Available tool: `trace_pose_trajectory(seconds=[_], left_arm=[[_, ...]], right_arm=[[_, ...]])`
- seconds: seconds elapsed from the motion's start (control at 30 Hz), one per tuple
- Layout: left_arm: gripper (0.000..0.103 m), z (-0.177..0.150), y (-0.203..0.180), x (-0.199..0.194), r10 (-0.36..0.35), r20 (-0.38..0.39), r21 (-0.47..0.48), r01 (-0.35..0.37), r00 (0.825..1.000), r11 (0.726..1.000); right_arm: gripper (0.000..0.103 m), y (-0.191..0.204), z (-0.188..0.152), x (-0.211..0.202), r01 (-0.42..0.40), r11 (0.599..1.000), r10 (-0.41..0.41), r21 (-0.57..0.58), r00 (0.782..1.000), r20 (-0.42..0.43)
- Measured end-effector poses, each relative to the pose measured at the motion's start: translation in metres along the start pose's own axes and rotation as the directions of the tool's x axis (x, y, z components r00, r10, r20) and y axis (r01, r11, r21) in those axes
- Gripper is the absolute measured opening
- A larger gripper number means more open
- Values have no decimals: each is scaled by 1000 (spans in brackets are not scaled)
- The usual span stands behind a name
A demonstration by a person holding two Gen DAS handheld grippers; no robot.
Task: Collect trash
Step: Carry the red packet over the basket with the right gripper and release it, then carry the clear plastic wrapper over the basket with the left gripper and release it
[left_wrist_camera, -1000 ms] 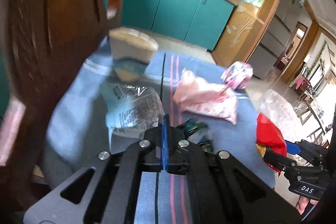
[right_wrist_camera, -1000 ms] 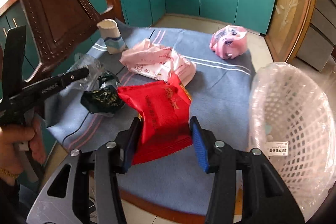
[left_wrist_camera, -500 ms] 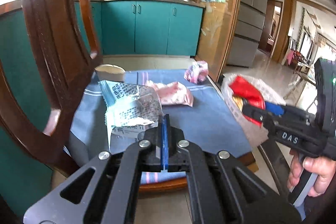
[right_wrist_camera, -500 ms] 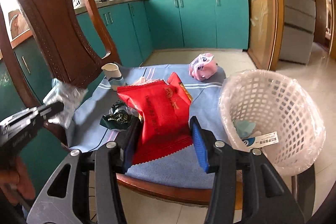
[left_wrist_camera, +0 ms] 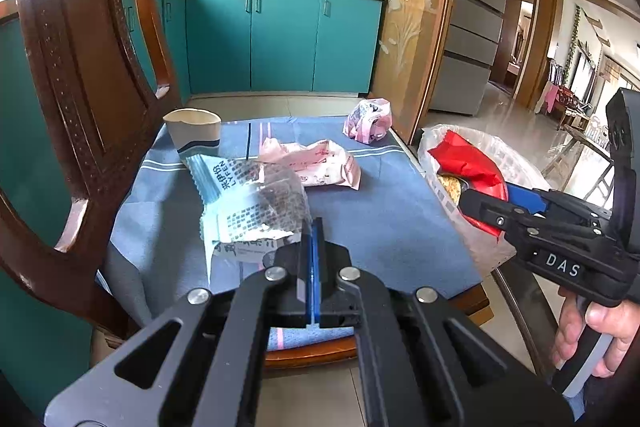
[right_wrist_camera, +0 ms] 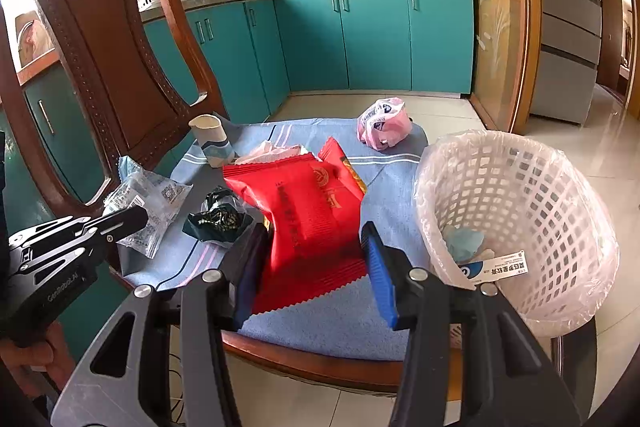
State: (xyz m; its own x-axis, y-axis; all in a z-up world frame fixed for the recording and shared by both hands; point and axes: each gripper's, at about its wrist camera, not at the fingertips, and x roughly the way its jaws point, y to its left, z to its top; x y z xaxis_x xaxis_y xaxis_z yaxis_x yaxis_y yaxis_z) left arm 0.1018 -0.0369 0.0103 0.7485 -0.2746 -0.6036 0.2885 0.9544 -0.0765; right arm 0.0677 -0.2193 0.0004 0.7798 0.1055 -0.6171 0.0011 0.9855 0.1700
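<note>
left tongs: pinched on clear wrapper, left of basket
right tongs: clamping red packet, probably just beside basket

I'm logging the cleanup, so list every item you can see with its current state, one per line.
Left hand-held gripper: shut on the clear blue-printed plastic wrapper, lifted.
Right hand-held gripper: shut on the red foil snack packet, lifted.
White plastic mesh basket: lined, little inside.
Dark green crumpled wrapper: on cloth.
Pink flat wrapper: on cloth.
Pink knotted bag: on cloth.
Paper cup: upright.
</note>
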Motion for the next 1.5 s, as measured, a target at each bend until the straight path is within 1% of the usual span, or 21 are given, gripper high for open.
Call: trace_pose_trajectory(seconds=[0.4, 0.5, 0.6, 0.63, 0.7, 0.77, 0.83, 0.87, 0.9, 0.93, 0.97, 1.0, 1.1, 1.13, 1.2, 1.27, 1.33, 1.43, 1.5], left_arm=[[1, -3, 1, 2, -1, -12, 3, 1, 1000, 1000], [1, -4, 2, 2, -2, -12, 1, 2, 1000, 1000], [1, -4, 3, 2, -1, -14, 1, 1, 1000, 1000], [1, -5, 3, 2, -1, -15, 1, 1, 1000, 1000], [1, -6, 5, 3, 1, -18, 0, -1, 1000, 1000], [1, -6, 5, 4, 2, -21, -2, -2, 1000, 1000], [1, -6, 4, 4, 0, -22, -3, 0, 1000, 1000], [1, -6, 3, 4, -3, -22, 0, 3, 1000, 1000], [1, -6, 0, 5, -5, -23, 3, 5, 1000, 1000], [1, -6, -1, 5, -8, -24, 7, 8, 1000, 1000], [1, -7, -3, 6, -11, -25, 12, 12, 1000, 1000], [1, -8, -7, 7, -17, -26, 20, 17, 1000, 1000], [1, -10, -15, 9, -37, -24, 42, 38, 999, 998], [1, -11, -18, 10, -45, -24, 50, 46, 999, 998], [1, -14, -26, 14, -62, -36, 69, 64, 997, 996], [1, -15, -33, 18, -83, -48, 81, 86, 995, 993], [1, -13, -48, 22, -124, -56, 100, 129, 991, 987], [1, -1, -80, 27, -218, -59, 122, 224, 974, 967], [1, 12, -110, 35, -277, -61, 151, 283, 959, 947]], right_arm=[[48, 2, -1, 2, -5, 1000, 5, -10, 1000, -15], [48, -2, 1, -1, 12, 1000, -12, -7, 1000, 10], [48, -28, 13, -12, 68, 996, -71, 50, 995, 72], [48, -46, 17, -15, 91, 991, -100, 97, 991, 88], [48, -80, 22, -17, 133, 974, -152, 182, 983, 99], [49, -115, 24, -14, 172, 951, -200, 258, 976, 84], [52, -139, 22, -4, 180, 940, -200, 291, 979, 38], [57, -146, 21, 1, 190, 936, -201, 296, 979, 10], [65, -151, 19, 2, 212, 926, -220, 311, 975, -9], [68, -157, 18, -2, 223, 912, -236, 344, 972, -7], [78, -158, 18, -9, 212, 907, -233, 364, 972, 14], [85, -158, 19, -20, 195, 903, -235, 382, 970, 60], [97, -148, 19, -45, 196, 901, -274, 386, 949, 157], [98, -148, 20, -50, 199, 901, -286, 385, 940, 184], [98, -149, 19, -55, 207, 895, -303, 396, 932, 199], [98, -154, 17, -56, 207, 884, -311, 419, 929, 199], [98, -160, 17, -59, 202, 875, -317, 441, 926, 205], [98, -166, 19, -65, 222, 860, -352, 459, 909, 221], [98, -170, 18, -66, 228, 850, -368, 475, 902, 225]])
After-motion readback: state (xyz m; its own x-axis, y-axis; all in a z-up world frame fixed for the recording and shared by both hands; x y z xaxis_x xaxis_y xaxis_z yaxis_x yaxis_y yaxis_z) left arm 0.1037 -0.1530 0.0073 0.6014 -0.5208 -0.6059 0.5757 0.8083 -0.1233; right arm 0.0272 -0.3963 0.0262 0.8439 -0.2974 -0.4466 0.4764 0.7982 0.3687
